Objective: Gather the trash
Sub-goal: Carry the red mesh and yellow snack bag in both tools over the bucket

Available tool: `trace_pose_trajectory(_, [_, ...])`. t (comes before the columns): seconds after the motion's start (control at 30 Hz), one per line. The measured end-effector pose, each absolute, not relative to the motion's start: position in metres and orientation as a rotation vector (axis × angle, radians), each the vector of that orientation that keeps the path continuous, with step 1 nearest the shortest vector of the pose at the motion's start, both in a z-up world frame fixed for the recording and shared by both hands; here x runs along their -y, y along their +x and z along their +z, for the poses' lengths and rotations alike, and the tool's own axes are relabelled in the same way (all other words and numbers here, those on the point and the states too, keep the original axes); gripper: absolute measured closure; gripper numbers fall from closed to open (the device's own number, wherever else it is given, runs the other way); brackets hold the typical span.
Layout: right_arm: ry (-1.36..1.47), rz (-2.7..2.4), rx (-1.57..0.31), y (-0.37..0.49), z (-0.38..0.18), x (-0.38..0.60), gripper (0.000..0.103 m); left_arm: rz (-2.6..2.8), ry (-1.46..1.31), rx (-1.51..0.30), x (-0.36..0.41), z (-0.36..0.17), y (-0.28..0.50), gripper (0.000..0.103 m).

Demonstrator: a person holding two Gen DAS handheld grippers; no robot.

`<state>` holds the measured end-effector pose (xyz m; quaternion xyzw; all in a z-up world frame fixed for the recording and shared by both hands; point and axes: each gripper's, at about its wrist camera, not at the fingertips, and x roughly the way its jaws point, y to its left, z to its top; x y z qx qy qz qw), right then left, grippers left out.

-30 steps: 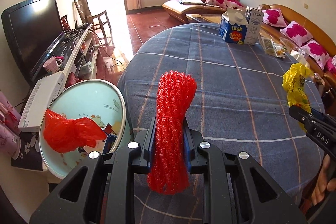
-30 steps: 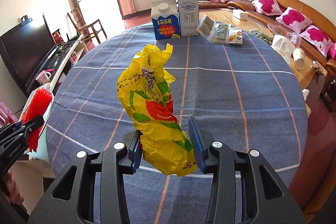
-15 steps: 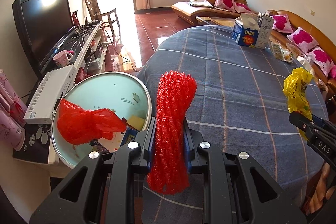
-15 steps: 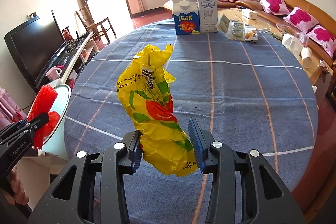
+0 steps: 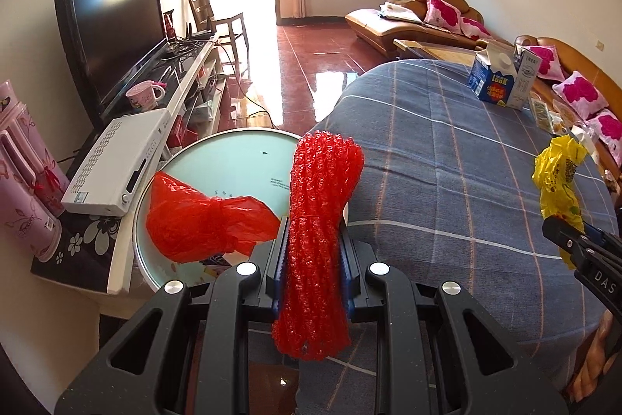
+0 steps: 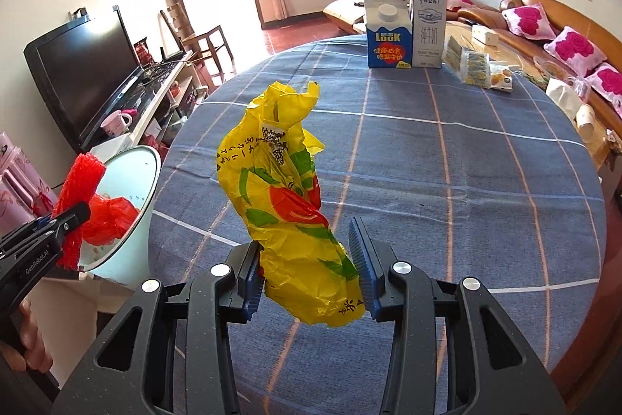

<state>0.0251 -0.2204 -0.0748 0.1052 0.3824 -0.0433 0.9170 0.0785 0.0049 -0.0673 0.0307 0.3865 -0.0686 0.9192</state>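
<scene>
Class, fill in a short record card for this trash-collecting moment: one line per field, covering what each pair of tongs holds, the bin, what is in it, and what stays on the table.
Left tongs: shut on red foam net
Right tongs: shut on yellow plastic bag
Bin: pale round trash bin beside the table, next to the left tongs
Bin contents: red plastic bag, some paper scraps
Table: blue checked cloth
On the table: blue milk carton, white milk carton, snack packets
</scene>
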Motion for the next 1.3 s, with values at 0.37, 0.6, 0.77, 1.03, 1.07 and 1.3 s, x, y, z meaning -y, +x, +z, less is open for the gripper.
trace_pose_trajectory(0.37, [0.157, 0.021, -0.782, 0.049, -0.069, 0.172, 0.062, -0.082, 0.024, -0.807, -0.031, -0.07, 0.09, 0.081])
trace_pose_trajectory(0.6, [0.138, 0.069, -0.79, 0.06, -0.069, 0.153, 0.062, -0.062, 0.002, -0.82, -0.043, -0.074, 0.096, 0.081])
trace_pose_trajectory(0.77, [0.126, 0.101, -0.797, 0.065, -0.071, 0.141, 0.062, -0.05, -0.04, -0.838, -0.056, -0.074, 0.101, 0.081])
trace_pose_trajectory(1.03, [0.109, 0.148, -0.811, 0.079, -0.077, 0.125, 0.062, 0.015, -0.083, -0.862, -0.085, -0.082, 0.113, 0.081])
trace_pose_trajectory(1.07, [0.11, 0.151, -0.815, 0.081, -0.079, 0.124, 0.062, 0.021, -0.085, -0.866, -0.086, -0.083, 0.114, 0.081])
trace_pose_trajectory(1.3, [0.086, 0.187, -0.84, 0.098, -0.085, 0.106, 0.062, 0.044, -0.104, -0.886, -0.097, -0.09, 0.12, 0.081])
